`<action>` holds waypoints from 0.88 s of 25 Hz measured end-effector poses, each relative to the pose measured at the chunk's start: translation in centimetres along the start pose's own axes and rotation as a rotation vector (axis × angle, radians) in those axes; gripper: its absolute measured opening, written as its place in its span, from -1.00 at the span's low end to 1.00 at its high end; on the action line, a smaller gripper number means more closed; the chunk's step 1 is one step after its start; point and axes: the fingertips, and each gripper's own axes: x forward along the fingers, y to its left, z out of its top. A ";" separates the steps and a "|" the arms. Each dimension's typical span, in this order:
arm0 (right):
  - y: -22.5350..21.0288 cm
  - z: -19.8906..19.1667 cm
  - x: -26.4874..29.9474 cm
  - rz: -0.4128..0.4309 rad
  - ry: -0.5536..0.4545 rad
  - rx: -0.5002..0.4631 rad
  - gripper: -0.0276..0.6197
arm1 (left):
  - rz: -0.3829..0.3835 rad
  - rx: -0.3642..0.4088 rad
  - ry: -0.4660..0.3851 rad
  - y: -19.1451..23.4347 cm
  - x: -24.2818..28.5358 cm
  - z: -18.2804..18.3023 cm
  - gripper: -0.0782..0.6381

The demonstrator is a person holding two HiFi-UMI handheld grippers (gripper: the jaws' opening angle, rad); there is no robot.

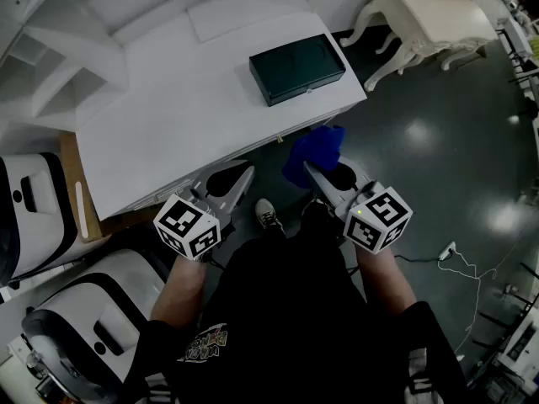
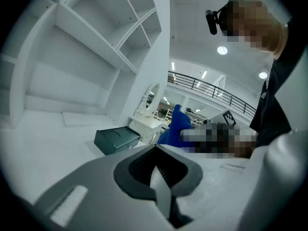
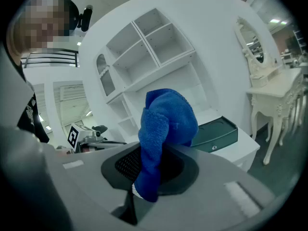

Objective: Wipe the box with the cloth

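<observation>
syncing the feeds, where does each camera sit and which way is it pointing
Head view: on the person's head, facing steeply down at the white desk and green box; forearms, black shirt, the left gripper and right gripper show.
Left gripper view: on the left gripper, looking along its shut, empty jaws toward the shelves; the person's torso at right.
Right gripper view: on the right gripper, looking along jaws shut on the blue cloth toward the box; dark clothing at left.
Shared: all three show box and cloth.

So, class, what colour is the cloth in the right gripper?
The cloth is bright blue, clearest in the right gripper view.
</observation>
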 end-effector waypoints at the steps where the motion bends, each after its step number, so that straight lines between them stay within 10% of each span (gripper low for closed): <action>1: 0.0 0.1 -0.1 0.001 -0.003 -0.001 -0.63 | -0.002 0.003 0.001 -0.2 0.0 0.0 -0.78; 22: -0.6 0.5 -1.3 -0.026 -0.037 0.009 -0.62 | -0.021 -0.004 0.013 -1.0 0.6 -0.4 -0.78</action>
